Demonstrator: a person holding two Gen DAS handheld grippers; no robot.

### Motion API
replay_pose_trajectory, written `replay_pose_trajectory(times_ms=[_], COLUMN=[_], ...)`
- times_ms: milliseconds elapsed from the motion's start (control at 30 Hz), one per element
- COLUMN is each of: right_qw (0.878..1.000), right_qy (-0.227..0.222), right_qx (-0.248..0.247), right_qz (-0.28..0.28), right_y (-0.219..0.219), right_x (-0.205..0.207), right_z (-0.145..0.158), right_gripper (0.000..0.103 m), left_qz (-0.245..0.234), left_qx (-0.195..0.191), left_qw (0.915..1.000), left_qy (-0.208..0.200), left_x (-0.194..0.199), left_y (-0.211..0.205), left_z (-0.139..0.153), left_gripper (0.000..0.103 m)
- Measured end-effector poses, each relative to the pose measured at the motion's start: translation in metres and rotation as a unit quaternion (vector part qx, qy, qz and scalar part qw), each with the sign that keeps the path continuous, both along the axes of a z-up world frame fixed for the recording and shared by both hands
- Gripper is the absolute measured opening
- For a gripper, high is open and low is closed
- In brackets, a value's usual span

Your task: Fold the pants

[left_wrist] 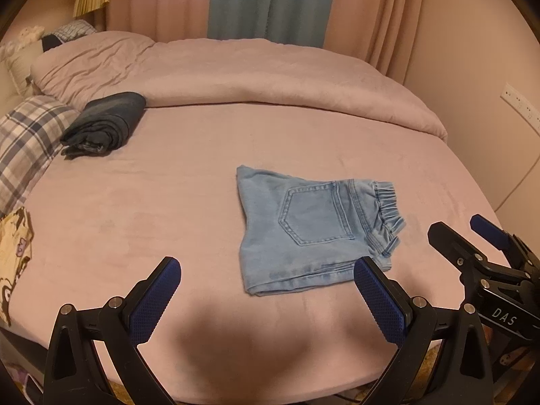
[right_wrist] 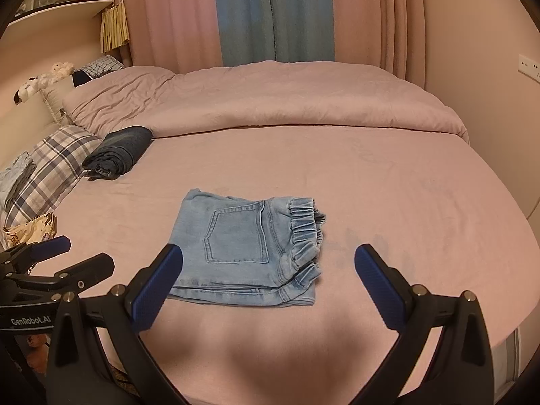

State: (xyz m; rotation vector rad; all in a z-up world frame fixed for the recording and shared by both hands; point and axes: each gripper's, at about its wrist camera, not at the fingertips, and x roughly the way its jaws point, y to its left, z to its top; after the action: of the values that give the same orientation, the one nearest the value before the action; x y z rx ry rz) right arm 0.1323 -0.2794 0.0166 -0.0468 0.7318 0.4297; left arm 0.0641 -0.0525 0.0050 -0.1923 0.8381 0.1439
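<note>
Light blue denim pants [left_wrist: 310, 229] lie folded into a compact rectangle on the pink bed [left_wrist: 135, 219], back pocket up, elastic waistband to the right. They also show in the right wrist view [right_wrist: 243, 246]. My left gripper [left_wrist: 266, 300] is open and empty, above the bed's near edge, just left of and in front of the pants. My right gripper [right_wrist: 268, 280] is open and empty, held over the near edge of the pants without touching them. The right gripper also shows at the right of the left wrist view [left_wrist: 472, 239].
A folded dark denim garment [left_wrist: 104, 125] lies at the back left beside a plaid pillow [left_wrist: 27, 145]. A rolled pink duvet [left_wrist: 270, 77] runs across the far side. Curtains [left_wrist: 263, 3] hang behind. A wall [left_wrist: 489, 67] stands at the right.
</note>
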Motion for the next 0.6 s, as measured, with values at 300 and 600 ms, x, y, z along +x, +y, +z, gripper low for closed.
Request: replay_pose_trajectory(times_ms=[300,600], right_qw=[1.000,1.000], right_qy=[0.001,0.002], right_qx=[-0.001,-0.002], right_qz=[0.000,-0.001], right_y=[-0.0001,-0.0013], right_x=[-0.0001,0.0008], right_z=[-0.0007,-0.0026], right_gripper=[0.103,0.103], left_qz=[-0.002,-0.004], left_qx=[0.000,0.000], left_qw=[1.0000,1.0000], left_qy=[0.000,-0.002], left_x=[0.0001,0.0006], left_y=[-0.0012,-0.0016], left_z=[0.0013,0.0026], left_gripper=[0.102,0.102])
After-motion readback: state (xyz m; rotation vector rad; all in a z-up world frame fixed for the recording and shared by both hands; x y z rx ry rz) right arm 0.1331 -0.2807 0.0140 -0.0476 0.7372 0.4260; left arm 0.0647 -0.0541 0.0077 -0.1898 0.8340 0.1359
